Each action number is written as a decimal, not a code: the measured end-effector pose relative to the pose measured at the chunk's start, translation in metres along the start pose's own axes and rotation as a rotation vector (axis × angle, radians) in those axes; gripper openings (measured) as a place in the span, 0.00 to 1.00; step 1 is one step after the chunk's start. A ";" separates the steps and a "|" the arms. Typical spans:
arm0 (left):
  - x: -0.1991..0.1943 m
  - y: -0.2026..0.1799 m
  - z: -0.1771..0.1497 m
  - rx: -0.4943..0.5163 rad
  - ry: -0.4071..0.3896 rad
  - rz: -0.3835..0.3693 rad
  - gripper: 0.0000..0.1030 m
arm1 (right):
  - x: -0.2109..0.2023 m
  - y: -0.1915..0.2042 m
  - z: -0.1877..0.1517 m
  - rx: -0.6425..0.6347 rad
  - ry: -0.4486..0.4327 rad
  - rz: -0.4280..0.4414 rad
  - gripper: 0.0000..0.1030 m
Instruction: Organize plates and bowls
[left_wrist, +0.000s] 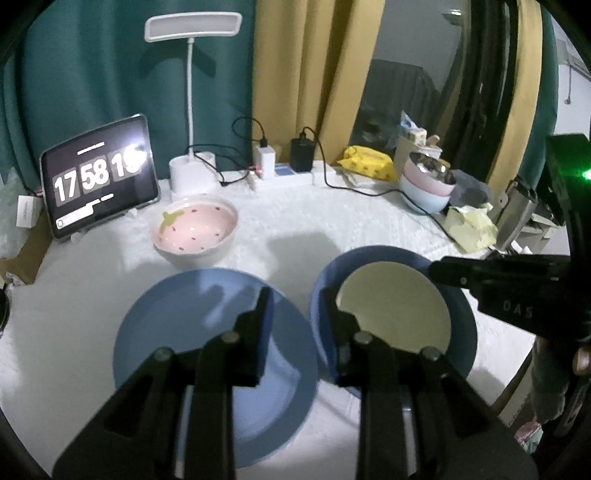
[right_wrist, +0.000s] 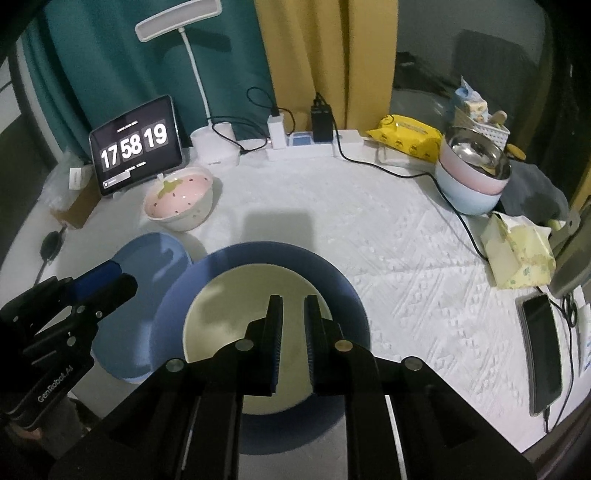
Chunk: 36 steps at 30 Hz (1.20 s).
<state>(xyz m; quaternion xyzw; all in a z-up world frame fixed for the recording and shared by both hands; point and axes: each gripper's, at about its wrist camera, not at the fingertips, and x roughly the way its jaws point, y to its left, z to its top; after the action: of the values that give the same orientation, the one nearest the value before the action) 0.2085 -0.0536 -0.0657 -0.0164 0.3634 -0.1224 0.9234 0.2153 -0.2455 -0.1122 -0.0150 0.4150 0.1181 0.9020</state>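
Cream plate (right_wrist: 236, 332) in dk-blue plate (right_wrist: 192, 280).

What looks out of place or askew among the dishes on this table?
Nothing is spilled or broken. The cream plate sits flat inside the dark blue plate, the light blue plate lies beside it, and the strawberry bowl stands upright. Only the stacked bowls at the far right lean slightly.
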 end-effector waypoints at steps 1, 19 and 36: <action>-0.001 0.003 0.000 -0.005 -0.003 -0.003 0.26 | 0.000 0.003 0.001 -0.004 0.000 -0.001 0.12; -0.001 0.068 0.006 -0.092 -0.039 -0.005 0.44 | 0.019 0.056 0.028 -0.074 0.020 -0.026 0.13; 0.012 0.128 0.017 -0.148 -0.040 0.013 0.44 | 0.048 0.108 0.057 -0.134 0.032 -0.026 0.13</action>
<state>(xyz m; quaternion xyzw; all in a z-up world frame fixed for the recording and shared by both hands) 0.2557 0.0666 -0.0760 -0.0847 0.3532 -0.0891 0.9274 0.2631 -0.1241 -0.1033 -0.0826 0.4202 0.1335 0.8938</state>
